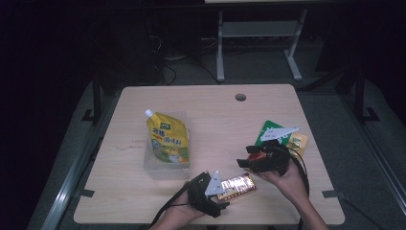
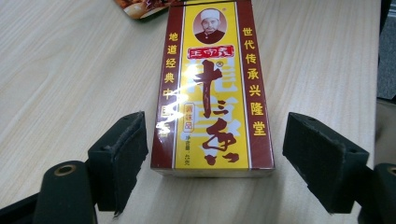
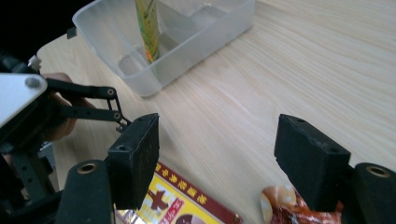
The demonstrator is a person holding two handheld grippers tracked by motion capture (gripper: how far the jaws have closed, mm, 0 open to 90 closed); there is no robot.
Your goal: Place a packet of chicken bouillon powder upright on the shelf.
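A red and yellow spice box [image 2: 212, 88] lies flat on the wooden table [image 1: 215, 115] near the front edge. My left gripper [image 2: 212, 158] is open, with one jaw on each side of the box's near end; the right pad [image 2: 322, 158] stands clear of it. From above, the left gripper [image 1: 218, 190] sits at the left end of the box [image 1: 237, 185]. My right gripper [image 3: 215, 154] is open over bare table, nothing between its jaws. It hovers just right of the box [image 3: 180, 200], above a reddish snack packet [image 3: 287, 205]. In the high view the right gripper [image 1: 246, 157] points left.
A clear plastic tub [image 1: 165, 167] stands left of centre with a yellow spouted pouch [image 1: 167, 139] leaning in it; the tub [image 3: 187, 42] lies beyond the right gripper's jaws. A green packet [image 1: 266, 129] and an orange one [image 1: 299, 142] lie at the right. A cable hole [image 1: 240, 97] is near the far edge.
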